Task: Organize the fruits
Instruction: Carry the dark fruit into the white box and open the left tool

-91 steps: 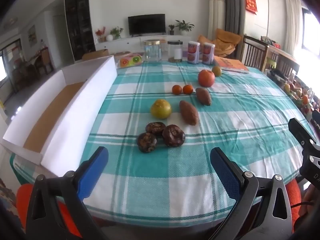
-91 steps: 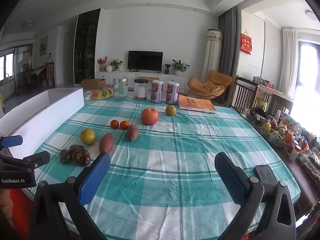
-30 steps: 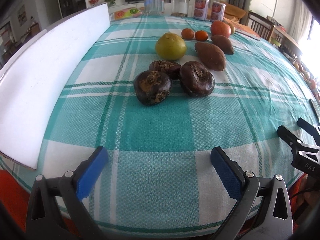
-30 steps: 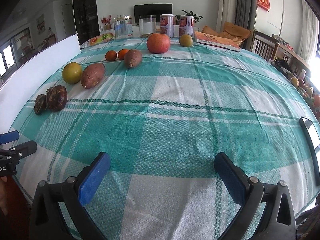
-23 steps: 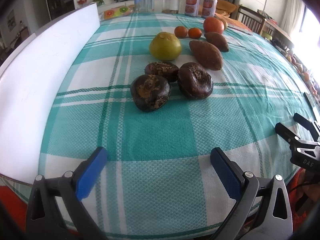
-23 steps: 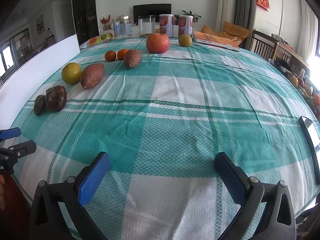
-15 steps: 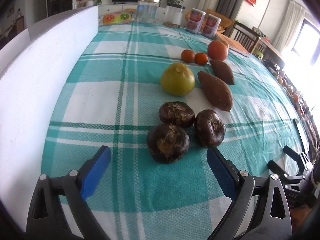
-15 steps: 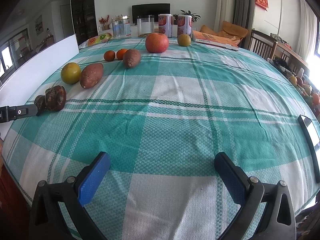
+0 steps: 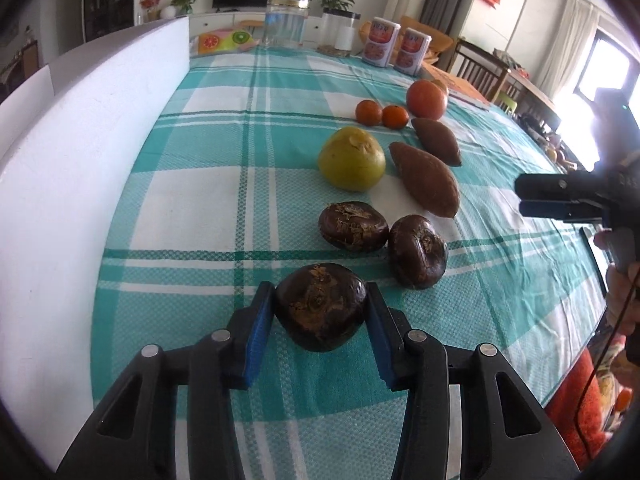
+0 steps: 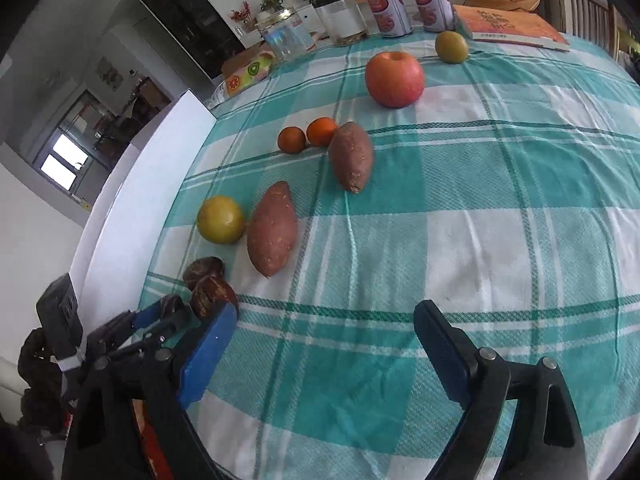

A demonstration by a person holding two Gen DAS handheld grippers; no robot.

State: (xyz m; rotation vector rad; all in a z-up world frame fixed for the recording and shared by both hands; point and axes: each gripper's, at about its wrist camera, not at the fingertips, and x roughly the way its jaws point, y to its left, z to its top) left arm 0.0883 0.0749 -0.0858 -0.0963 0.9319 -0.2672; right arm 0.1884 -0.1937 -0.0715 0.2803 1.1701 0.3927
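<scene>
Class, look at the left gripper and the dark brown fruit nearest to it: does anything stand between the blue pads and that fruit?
Nothing visible does. The dark brown fruit sits directly between the left gripper's closing jaws, with its two neighbouring dark fruits lying clear beyond it.

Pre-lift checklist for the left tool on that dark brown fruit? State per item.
1. Nearest dark fruit centred between the left tool pads: ok.
2. Grip firm: cannot tell; jaws closing, pads at its sides.
3. Fruit clear of the other two dark fruits: ok, gap visible.
4. Right tool out of the way: ok, closing on nothing, off to the side.
5. White box beside the fruit: ok.
6. Box interior free: cannot tell, hidden by its wall.
</scene>
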